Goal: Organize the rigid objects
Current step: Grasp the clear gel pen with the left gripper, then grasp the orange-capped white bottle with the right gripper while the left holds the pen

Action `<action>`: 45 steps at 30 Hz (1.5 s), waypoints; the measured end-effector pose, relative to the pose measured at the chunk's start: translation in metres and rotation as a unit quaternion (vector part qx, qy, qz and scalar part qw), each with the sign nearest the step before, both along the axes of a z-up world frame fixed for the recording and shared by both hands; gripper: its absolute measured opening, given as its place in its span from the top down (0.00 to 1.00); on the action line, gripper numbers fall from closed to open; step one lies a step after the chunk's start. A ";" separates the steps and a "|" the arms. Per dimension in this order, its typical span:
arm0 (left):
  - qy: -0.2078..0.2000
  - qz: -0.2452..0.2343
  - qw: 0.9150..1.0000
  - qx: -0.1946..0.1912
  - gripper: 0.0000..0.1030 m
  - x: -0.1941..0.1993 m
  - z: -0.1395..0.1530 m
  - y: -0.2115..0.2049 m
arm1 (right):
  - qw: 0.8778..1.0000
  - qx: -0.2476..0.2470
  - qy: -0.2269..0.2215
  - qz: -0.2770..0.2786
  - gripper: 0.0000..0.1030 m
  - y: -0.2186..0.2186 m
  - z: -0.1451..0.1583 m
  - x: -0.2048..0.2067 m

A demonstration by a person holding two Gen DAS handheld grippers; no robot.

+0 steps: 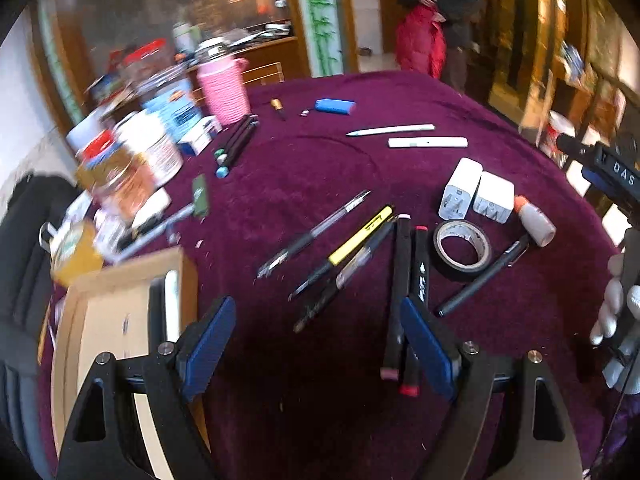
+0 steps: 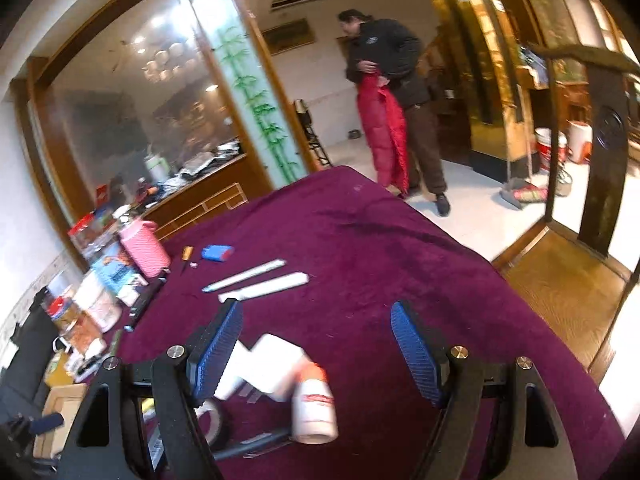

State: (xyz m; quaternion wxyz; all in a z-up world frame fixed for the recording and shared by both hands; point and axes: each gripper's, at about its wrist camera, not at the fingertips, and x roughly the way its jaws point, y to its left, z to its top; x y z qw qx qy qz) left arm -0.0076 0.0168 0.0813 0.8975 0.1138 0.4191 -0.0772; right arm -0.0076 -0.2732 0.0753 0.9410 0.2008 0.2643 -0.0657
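Note:
In the left wrist view, several pens and markers lie on the purple tablecloth (image 1: 320, 168): a clear pen (image 1: 316, 234), a yellow highlighter (image 1: 358, 240), two black markers (image 1: 404, 292). A black tape roll (image 1: 462, 248), two white chargers (image 1: 478, 196) and a glue bottle (image 1: 536, 222) lie to the right. My left gripper (image 1: 316, 316) is open and empty above the pens. My right gripper (image 2: 316, 320) is open and empty over the chargers (image 2: 268, 364) and the glue bottle (image 2: 314, 412).
A cardboard box (image 1: 116, 312) sits at the near left. Jars, a pink cup (image 1: 224, 90) and boxes crowd the far left edge. Two white sticks (image 1: 408, 136) and a blue case (image 1: 334, 106) lie farther back. A person with a red coat (image 2: 384, 136) stands beyond the table.

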 end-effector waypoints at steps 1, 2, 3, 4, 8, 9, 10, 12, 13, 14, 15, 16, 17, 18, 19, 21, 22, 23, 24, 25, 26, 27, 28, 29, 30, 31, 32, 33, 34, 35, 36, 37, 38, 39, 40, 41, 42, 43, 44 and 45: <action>-0.004 -0.011 1.000 0.014 0.19 0.006 -0.002 -0.004 | 1.000 0.018 0.018 0.004 0.22 -0.004 -0.005 0.005; -0.011 -0.024 0.999 0.032 0.19 0.014 -0.004 -0.009 | 0.999 0.034 0.016 0.010 0.22 -0.008 -0.005 0.006; -0.018 -0.035 0.998 0.053 0.19 0.021 -0.008 -0.013 | 0.999 0.049 0.015 0.011 0.22 -0.011 -0.005 0.008; -0.019 -0.039 0.997 0.063 0.21 0.026 -0.010 -0.014 | 0.998 0.052 0.014 0.012 0.22 -0.012 -0.006 0.009; 0.005 -0.061 0.995 0.073 0.45 0.052 -0.019 -0.017 | 0.998 0.064 0.017 0.024 0.22 -0.009 -0.007 0.008; 0.004 -0.062 0.995 0.073 0.45 0.058 -0.020 -0.015 | 0.998 0.062 0.018 0.026 0.22 -0.008 -0.007 0.009; 0.006 -0.066 0.995 0.075 0.45 0.068 -0.023 -0.013 | 0.998 0.060 0.021 0.029 0.22 -0.007 -0.007 0.010; 0.016 -0.076 0.994 0.076 0.45 0.082 -0.030 -0.011 | 0.997 0.061 0.026 0.033 0.22 -0.005 -0.010 0.011; 0.029 -0.082 0.994 0.073 0.45 0.091 -0.036 -0.009 | 0.997 0.061 0.029 0.033 0.22 -0.004 -0.011 0.012; 0.039 -0.088 0.993 0.074 0.45 0.097 -0.041 -0.009 | 0.997 0.061 0.034 0.033 0.22 -0.003 -0.013 0.013; 0.047 -0.093 0.992 0.077 0.45 0.102 -0.046 -0.010 | 0.997 0.062 0.037 0.035 0.22 -0.003 -0.014 0.013; 0.054 -0.099 0.990 0.087 0.45 0.107 -0.053 -0.012 | 0.997 0.062 0.039 0.036 0.22 -0.004 -0.015 0.014; 0.057 -0.103 0.989 0.094 0.45 0.110 -0.058 -0.015 | 0.997 0.060 0.040 0.036 0.22 -0.003 -0.015 0.014; 0.048 -0.108 0.989 0.093 0.45 0.112 -0.059 -0.017 | 0.997 0.058 0.040 0.037 0.22 -0.002 -0.015 0.014; 0.047 -0.116 0.988 0.092 0.45 0.115 -0.059 -0.019 | 0.997 0.057 0.040 0.039 0.22 -0.003 -0.015 0.014; 0.048 -0.118 0.988 0.092 0.45 0.119 -0.059 -0.023 | 0.997 0.055 0.044 0.045 0.22 0.000 -0.016 0.016; 0.044 -0.117 0.988 0.090 0.45 0.119 -0.060 -0.024 | 0.996 0.052 0.047 0.046 0.22 0.002 -0.017 0.017; 0.043 -0.117 0.988 0.085 0.54 0.118 -0.060 -0.024 | 0.996 0.048 0.050 0.048 0.22 0.003 -0.017 0.018; 0.050 -0.125 0.989 0.068 0.83 0.118 -0.060 -0.024 | 0.997 0.040 0.053 0.049 0.22 0.006 -0.018 0.019; 0.065 -0.135 0.988 0.035 0.85 0.116 -0.059 -0.025 | 0.997 0.035 0.054 0.048 0.22 0.007 -0.018 0.020; 0.061 -0.130 0.989 0.045 0.85 0.114 -0.059 -0.027 | 0.997 0.028 0.054 0.047 0.22 0.008 -0.018 0.020; 0.057 -0.131 0.989 0.046 0.87 0.112 -0.059 -0.031 | 0.997 0.022 0.054 0.045 0.22 0.009 -0.017 0.020; 0.057 -0.131 0.989 0.041 0.87 0.111 -0.058 -0.031 | 0.997 0.016 0.052 0.045 0.22 0.010 -0.017 0.020; 0.060 -0.128 0.990 0.027 0.87 0.109 -0.054 -0.031 | 0.998 0.014 0.051 0.045 0.22 0.010 -0.016 0.020; 0.059 -0.126 0.990 0.020 0.88 0.106 -0.052 -0.030 | 0.998 0.010 0.050 0.045 0.22 0.010 -0.016 0.020; 0.060 -0.125 0.990 0.005 0.89 0.104 -0.048 -0.028 | 0.998 0.008 0.050 0.044 0.22 0.011 -0.016 0.020; 0.060 -0.123 0.990 -0.018 0.90 0.100 -0.040 -0.023 | 0.998 0.005 0.051 0.043 0.22 0.011 -0.016 0.020; 0.058 -0.121 0.990 -0.034 0.91 0.095 -0.034 -0.020 | 0.998 0.003 0.053 0.043 0.22 0.011 -0.016 0.021; 0.056 -0.121 0.990 -0.044 0.91 0.090 -0.032 -0.017 | 0.998 0.001 0.055 0.043 0.22 0.011 -0.017 0.022; 0.052 -0.123 0.989 -0.060 0.92 0.083 -0.025 -0.014 | 0.998 -0.002 0.057 0.042 0.22 0.012 -0.017 0.022; 0.048 -0.123 0.989 -0.068 0.92 0.076 -0.020 -0.012 | 0.998 -0.006 0.058 0.040 0.22 0.012 -0.018 0.022; 0.041 -0.126 0.988 -0.081 0.92 0.066 -0.012 -0.010 | 0.998 -0.009 0.058 0.038 0.22 0.012 -0.018 0.023; 0.037 -0.127 0.987 -0.092 0.92 0.060 -0.008 -0.007 | 0.998 -0.013 0.059 0.036 0.22 0.012 -0.018 0.023; 0.033 -0.129 0.986 -0.105 0.92 0.055 -0.004 -0.005 | 0.997 -0.016 0.061 0.034 0.22 0.012 -0.018 0.024; 0.029 -0.129 0.984 -0.118 0.92 0.048 0.000 -0.001 | 0.997 -0.019 0.061 0.034 0.22 0.012 -0.018 0.024; 0.023 -0.127 0.983 -0.132 0.92 0.040 0.006 0.002 | 0.997 -0.021 0.060 0.032 0.22 0.012 -0.018 0.023; 0.018 -0.126 0.982 -0.142 0.92 0.033 0.009 0.005 | 0.997 -0.025 0.059 0.030 0.22 0.012 -0.018 0.023; 0.012 -0.125 0.980 -0.155 0.92 0.025 0.014 0.010 | 0.997 -0.028 0.059 0.029 0.22 0.012 -0.018 0.024; 0.007 -0.122 0.978 -0.171 0.92 0.016 0.018 0.015 | 0.997 -0.030 0.060 0.027 0.22 0.012 -0.018 0.024; 0.005 -0.120 0.976 -0.184 0.92 0.010 0.021 0.020 | 0.997 -0.032 0.062 0.026 0.22 0.012 -0.018 0.024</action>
